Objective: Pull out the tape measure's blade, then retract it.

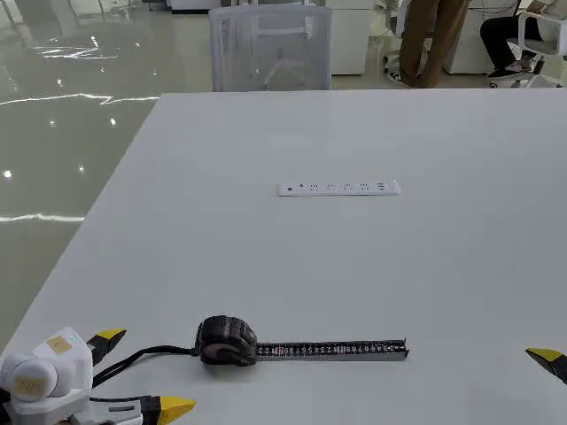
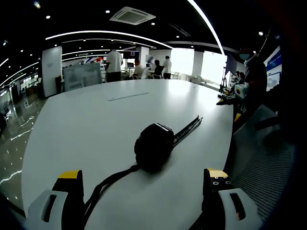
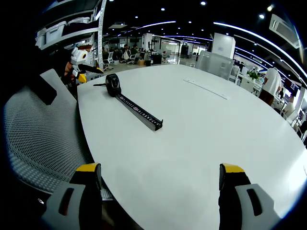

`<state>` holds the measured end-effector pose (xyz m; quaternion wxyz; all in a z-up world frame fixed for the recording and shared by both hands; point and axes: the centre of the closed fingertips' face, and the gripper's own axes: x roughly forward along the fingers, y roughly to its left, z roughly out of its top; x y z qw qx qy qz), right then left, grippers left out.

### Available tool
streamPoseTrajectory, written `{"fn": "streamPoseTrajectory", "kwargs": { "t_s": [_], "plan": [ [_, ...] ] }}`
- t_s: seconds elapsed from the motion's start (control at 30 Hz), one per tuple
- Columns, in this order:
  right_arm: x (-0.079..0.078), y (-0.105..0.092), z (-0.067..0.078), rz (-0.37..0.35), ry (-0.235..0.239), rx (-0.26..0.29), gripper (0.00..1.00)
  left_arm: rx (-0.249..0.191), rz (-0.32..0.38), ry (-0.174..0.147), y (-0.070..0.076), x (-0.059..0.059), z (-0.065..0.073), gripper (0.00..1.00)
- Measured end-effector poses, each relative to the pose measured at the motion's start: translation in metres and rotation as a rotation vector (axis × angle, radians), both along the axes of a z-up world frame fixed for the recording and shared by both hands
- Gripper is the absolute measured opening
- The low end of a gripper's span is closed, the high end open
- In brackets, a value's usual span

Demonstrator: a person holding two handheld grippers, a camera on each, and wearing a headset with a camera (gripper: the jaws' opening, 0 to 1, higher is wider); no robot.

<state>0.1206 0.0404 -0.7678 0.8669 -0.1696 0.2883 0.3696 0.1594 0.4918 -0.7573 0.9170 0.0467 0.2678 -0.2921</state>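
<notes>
A black tape measure (image 1: 225, 341) lies near the front edge of the white table (image 1: 354, 257), its dark blade (image 1: 332, 351) drawn out to the right and lying flat. A black wrist strap (image 1: 142, 359) trails left from the case toward my left gripper (image 1: 142, 372), which stands open just left of it with nothing between its yellow-tipped fingers. In the left gripper view the case (image 2: 153, 145) sits ahead of the open left gripper (image 2: 144, 179). My right gripper (image 3: 160, 175) is open, well apart from the blade's hooked end (image 3: 156, 124); one yellow fingertip (image 1: 547, 358) shows at the right edge.
A white power strip (image 1: 338, 188) lies mid-table. A grey mesh chair (image 1: 270, 49) stands at the far edge, with people and office chairs beyond at the back right. A glossy floor lies to the left of the table.
</notes>
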Motion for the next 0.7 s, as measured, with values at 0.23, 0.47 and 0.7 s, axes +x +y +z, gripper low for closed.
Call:
{"fn": "streamPoseTrajectory", "kwargs": {
  "t_s": [0.23, 0.47, 0.7],
  "plan": [
    [-0.002, -0.005, 0.001, -0.018, 0.002, 0.003, 0.99, -0.003, -0.002, -0.003, -0.002, 0.002, 0.002, 1.00],
    [-0.001, -0.003, 0.006, -0.010, -0.005, -0.013, 0.99, 0.060, 0.093, 0.014, 0.011, 0.011, -0.004, 1.00],
    [0.012, -0.001, 0.015, 0.019, -0.012, -0.040, 0.99, 0.028, 0.170, 0.043, -0.003, 0.025, 0.007, 1.00]
  ]
}}
